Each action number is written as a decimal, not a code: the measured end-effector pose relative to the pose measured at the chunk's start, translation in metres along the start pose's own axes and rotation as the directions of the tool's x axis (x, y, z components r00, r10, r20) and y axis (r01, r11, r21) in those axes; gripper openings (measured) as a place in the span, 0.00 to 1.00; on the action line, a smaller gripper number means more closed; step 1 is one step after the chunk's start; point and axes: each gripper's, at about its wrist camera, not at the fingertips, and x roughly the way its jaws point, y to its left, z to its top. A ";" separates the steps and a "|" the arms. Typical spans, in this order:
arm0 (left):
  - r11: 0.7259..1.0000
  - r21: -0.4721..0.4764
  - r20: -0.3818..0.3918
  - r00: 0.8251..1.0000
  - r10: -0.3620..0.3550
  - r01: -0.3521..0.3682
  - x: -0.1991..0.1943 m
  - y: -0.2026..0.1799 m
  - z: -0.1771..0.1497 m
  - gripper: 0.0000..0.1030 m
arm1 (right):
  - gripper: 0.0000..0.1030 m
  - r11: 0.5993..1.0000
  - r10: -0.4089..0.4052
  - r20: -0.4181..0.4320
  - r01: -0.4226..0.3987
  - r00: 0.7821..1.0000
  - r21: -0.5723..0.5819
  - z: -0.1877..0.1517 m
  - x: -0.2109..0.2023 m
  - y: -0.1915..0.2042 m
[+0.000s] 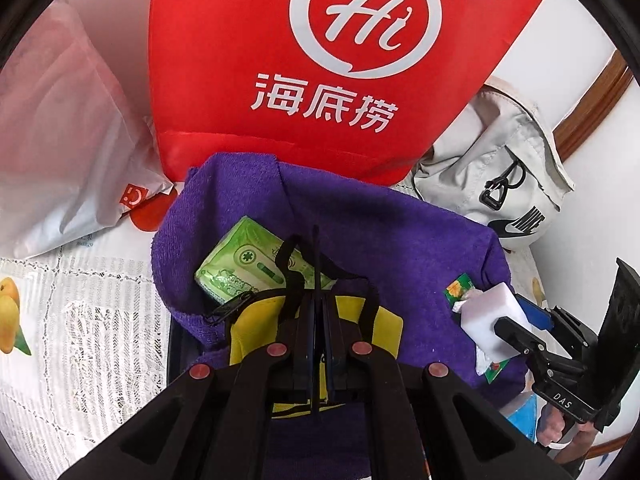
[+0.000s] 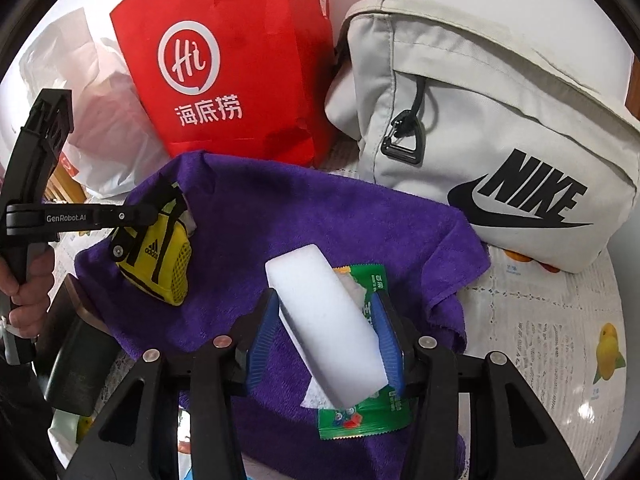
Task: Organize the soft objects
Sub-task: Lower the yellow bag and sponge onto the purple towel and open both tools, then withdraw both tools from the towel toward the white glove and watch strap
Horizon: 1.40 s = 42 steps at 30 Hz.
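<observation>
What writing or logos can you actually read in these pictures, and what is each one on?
"Hi" and "海底捞": red bag.
"NIKE" with swoosh: grey bag.
"adidas": yellow pouch in the left tool.
"GenRobot.AI": left tool's arm.
"DAS": right tool, which clamps the white sponge.
Green packet and green tissue pack: print too small to read.

- Fuzzy, matt purple terry towel at centre.
- Smooth, matt white foam block at 6 o'clock.
- Creased red paper bag at 11 o'clock.
- Pale woven-cloth Nike bag at 2 o'clock.
</observation>
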 end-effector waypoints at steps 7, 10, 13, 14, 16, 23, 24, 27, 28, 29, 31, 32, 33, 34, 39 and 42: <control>1.000 -0.004 -0.016 0.999 -0.027 0.027 0.000 -0.001 -0.002 0.18 | 0.55 1.000 -0.015 -0.019 0.015 1.000 -0.014 -0.003 0.001 -0.002; 1.000 0.013 -0.010 1.000 -0.015 0.015 -0.004 -0.003 -0.003 0.28 | 0.55 1.000 -0.018 -0.025 0.018 1.000 -0.007 -0.006 0.001 -0.005; 1.000 0.022 0.001 1.000 -0.005 0.005 -0.010 -0.005 -0.004 0.37 | 0.56 1.000 -0.019 -0.027 0.020 0.999 0.006 -0.008 -0.002 -0.007; 1.000 0.030 0.008 1.000 0.003 -0.003 -0.013 -0.006 -0.005 0.42 | 0.56 1.000 -0.019 -0.026 0.020 0.999 0.009 -0.008 -0.004 -0.008; 0.998 0.049 0.029 0.999 0.024 -0.026 -0.021 -0.010 -0.006 0.56 | 0.59 1.000 -0.022 -0.024 0.022 0.999 0.012 -0.008 -0.008 -0.008; 0.997 0.057 0.051 0.998 0.047 -0.050 -0.041 -0.010 -0.008 0.63 | 0.65 0.999 -0.043 0.016 0.043 0.999 0.019 -0.005 -0.029 -0.006; 0.997 0.059 0.052 0.997 0.052 -0.055 -0.043 -0.011 -0.009 0.63 | 0.65 0.999 -0.047 0.019 0.047 0.999 0.018 -0.004 -0.031 -0.005; 0.996 0.060 0.059 0.996 0.067 -0.070 -0.052 -0.011 -0.014 0.63 | 0.65 0.997 -0.071 0.034 0.071 0.997 0.001 -0.005 -0.041 0.000; 0.996 0.059 0.062 0.996 0.068 -0.071 -0.055 -0.011 -0.016 0.63 | 0.65 0.997 -0.074 0.039 0.074 0.997 -0.003 -0.006 -0.044 0.002; 0.996 0.056 0.064 0.996 0.068 -0.072 -0.059 -0.010 -0.019 0.63 | 0.65 0.997 -0.077 0.041 0.077 0.996 -0.006 -0.007 -0.047 0.004; 0.996 0.050 0.071 0.995 0.071 -0.075 -0.068 -0.010 -0.025 0.63 | 0.65 0.997 -0.075 0.045 0.076 0.996 -0.011 -0.011 -0.053 0.007; 0.996 0.049 0.072 0.995 0.071 -0.074 -0.070 -0.010 -0.027 0.63 | 0.65 0.997 -0.072 0.047 0.073 0.996 -0.012 -0.012 -0.055 0.009; 0.996 0.052 0.072 0.995 0.072 -0.076 -0.074 -0.010 -0.030 0.63 | 0.65 0.997 -0.070 0.048 0.071 0.996 -0.010 -0.015 -0.058 0.010; 0.995 0.054 0.073 0.994 0.077 -0.081 -0.078 -0.011 -0.033 0.63 | 0.65 0.998 -0.069 0.046 0.070 0.997 -0.008 -0.016 -0.061 0.012; 0.995 0.053 0.087 0.993 0.080 -0.085 -0.097 -0.013 -0.050 0.63 | 0.65 0.999 -0.044 0.056 0.043 0.997 0.008 -0.030 -0.081 0.022; 0.996 0.051 0.097 0.993 0.073 -0.079 -0.111 -0.015 -0.064 0.63 | 0.65 0.999 -0.036 0.072 0.036 0.997 0.007 -0.042 -0.099 0.033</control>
